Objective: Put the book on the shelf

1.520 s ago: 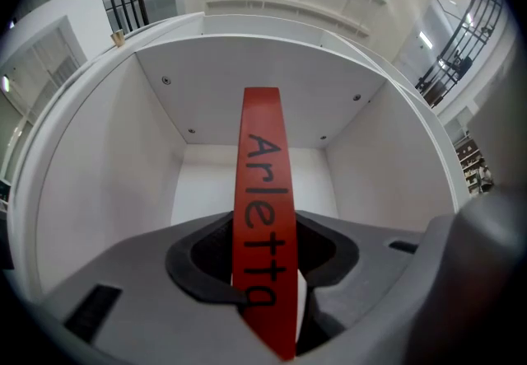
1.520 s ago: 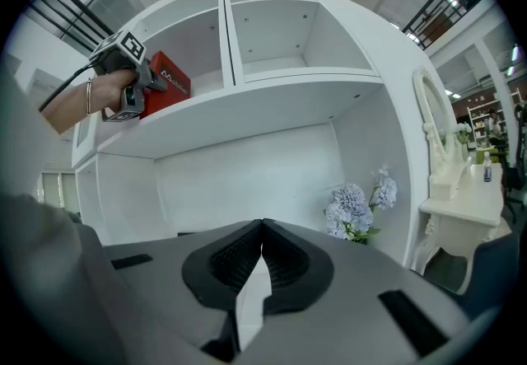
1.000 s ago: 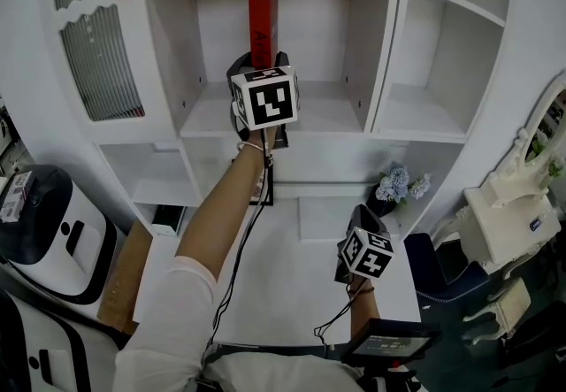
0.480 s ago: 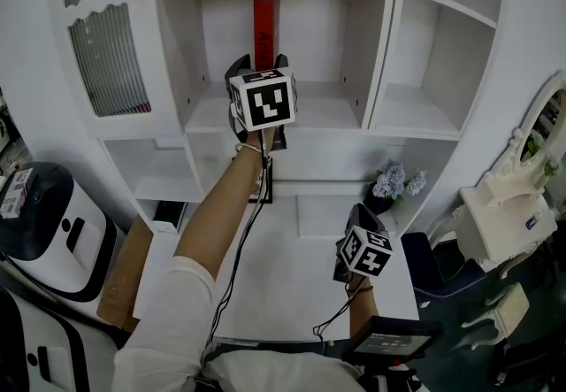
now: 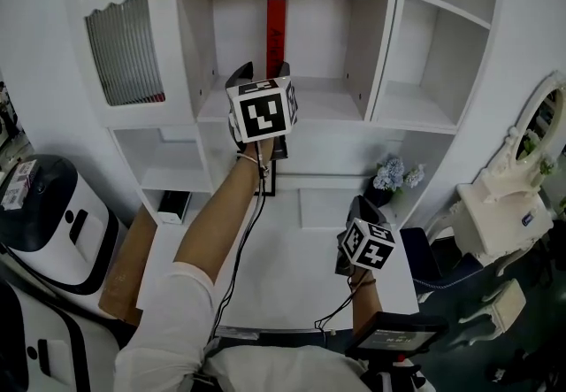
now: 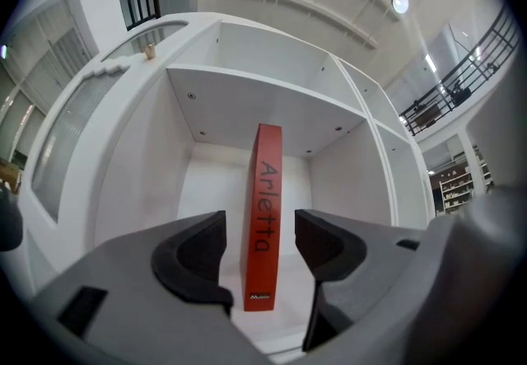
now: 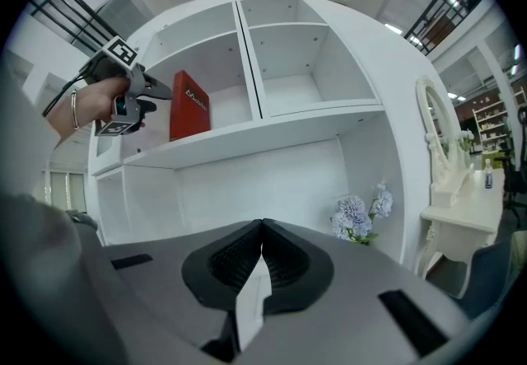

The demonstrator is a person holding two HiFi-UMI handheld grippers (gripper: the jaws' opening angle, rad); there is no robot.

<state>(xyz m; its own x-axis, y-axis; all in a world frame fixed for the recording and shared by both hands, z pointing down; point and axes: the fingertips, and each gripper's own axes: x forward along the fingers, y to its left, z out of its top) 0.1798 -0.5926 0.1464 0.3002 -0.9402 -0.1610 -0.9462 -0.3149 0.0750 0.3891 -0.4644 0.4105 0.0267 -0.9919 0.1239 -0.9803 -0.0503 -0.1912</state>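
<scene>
White cupboard shelving (image 5: 305,107) fills the wall above a pale surface (image 5: 292,275). 1 red book (image 5: 277,27) stands upright on the middle shelf, spine outward, well inside its compartment. Left tongs (image 5: 263,72) hover roughly level before it. Their jaws have just been opening and stand wide. The book shows in the gap beyond their tips, with no pad touching it. Right tongs (image 7: 262,225) hang low over the surface, jaws closed together, empty.
</scene>
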